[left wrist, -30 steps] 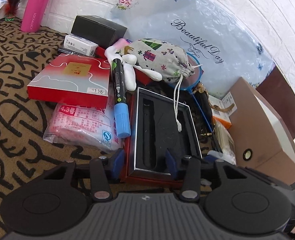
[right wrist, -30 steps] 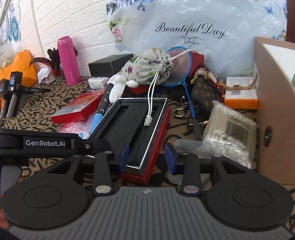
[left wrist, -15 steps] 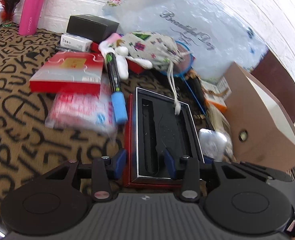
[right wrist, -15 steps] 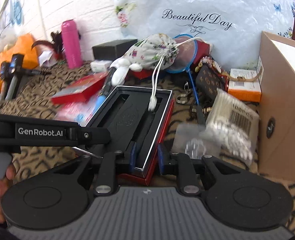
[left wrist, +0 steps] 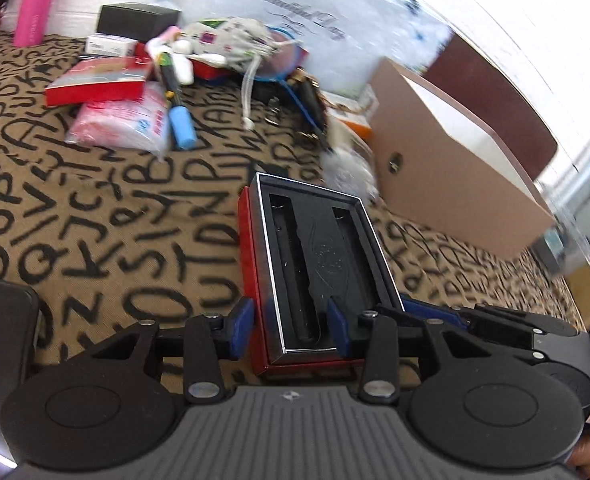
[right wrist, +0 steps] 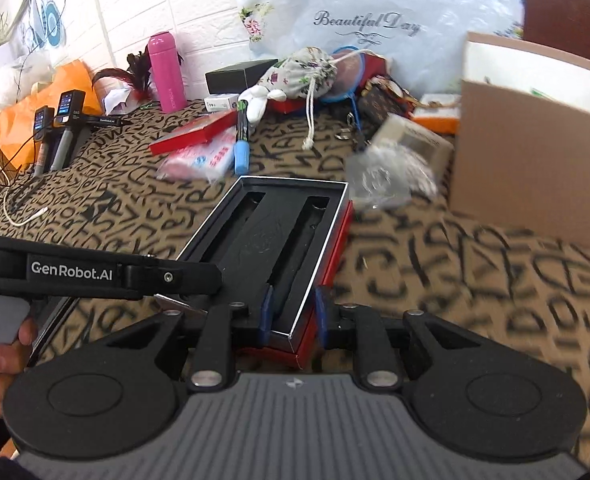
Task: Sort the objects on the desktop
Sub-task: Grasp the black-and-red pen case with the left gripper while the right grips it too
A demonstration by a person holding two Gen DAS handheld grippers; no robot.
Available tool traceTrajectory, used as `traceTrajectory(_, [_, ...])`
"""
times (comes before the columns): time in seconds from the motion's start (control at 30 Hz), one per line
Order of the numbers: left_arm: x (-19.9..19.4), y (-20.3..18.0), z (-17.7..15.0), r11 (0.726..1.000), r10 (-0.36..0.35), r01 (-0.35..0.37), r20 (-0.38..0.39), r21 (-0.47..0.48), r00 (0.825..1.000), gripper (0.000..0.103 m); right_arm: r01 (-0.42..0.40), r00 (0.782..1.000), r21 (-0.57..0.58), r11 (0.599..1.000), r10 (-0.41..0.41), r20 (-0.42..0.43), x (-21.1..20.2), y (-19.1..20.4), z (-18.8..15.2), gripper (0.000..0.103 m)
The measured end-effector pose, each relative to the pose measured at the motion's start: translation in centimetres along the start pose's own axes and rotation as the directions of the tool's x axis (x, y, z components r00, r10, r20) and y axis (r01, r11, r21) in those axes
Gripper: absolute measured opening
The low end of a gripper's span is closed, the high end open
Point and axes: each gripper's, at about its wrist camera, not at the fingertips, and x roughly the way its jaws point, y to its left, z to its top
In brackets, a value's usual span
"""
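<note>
The left gripper pinches the near-left wall of the red pen box, which sits near, apart from the far clutter. The right gripper pinches its near-right wall. It looks stiff and light; thin walls grip best.

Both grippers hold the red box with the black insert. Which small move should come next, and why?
Probably set the red box down on bare cloth. The left gripper and the right gripper each pinch a near wall, and the box is clear of the pile, beside the cardboard box.
</note>
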Motion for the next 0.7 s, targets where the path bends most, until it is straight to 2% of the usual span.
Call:
traceTrajectory(0.27, [1.3, 0.2, 1.5, 0.998, 0.054, -0.053, 0.03, -0.027, 0.998, 0.042, 0.043, 0.999, 0.022, 0.999, -0.044, 0.031, -0.6, -0.3, -0.5, 0.022])
traceTrajectory(0.4, [1.5, -0.1, 1.7, 0.998, 0.056, -0.056, 0.034, 0.006, 0.998, 0.036, 0.059, 0.998, 0.019, 0.998, -0.059, 0.027, 0.3, -0.2, -0.1, 0.022])
traceTrajectory(0.53, [1.7, -0.2, 1.6, 0.997, 0.08, -0.08, 0.049, 0.007, 0.996, 0.047, 0.065, 0.997, 0.033, 0.997, -0.066, 0.031, 0.5, -0.4, -0.2, 0.022])
traceTrajectory(0.57, [1.7, -0.1, 1.6, 0.997, 0.079, -0.079, 0.046, -0.004, 0.996, 0.048, 0.065, 0.997, 0.034, 0.997, -0.066, 0.031, 0.5, -0.3, -0.2, 0.022])
traceTrajectory(0.63, [1.6, 0.2, 1.6, 0.998, 0.062, -0.062, 0.042, -0.023, 0.997, 0.042, 0.065, 0.997, 0.034, 0.997, -0.066, 0.031, 0.5, -0.3, -0.2, 0.022])
traceTrajectory(0.7, [1.5, 0.2, 1.6, 0.998, 0.057, -0.056, 0.042, -0.029, 0.997, 0.04, 0.066, 0.997, 0.033, 0.997, -0.067, 0.033, 0.5, -0.3, -0.2, 0.022])
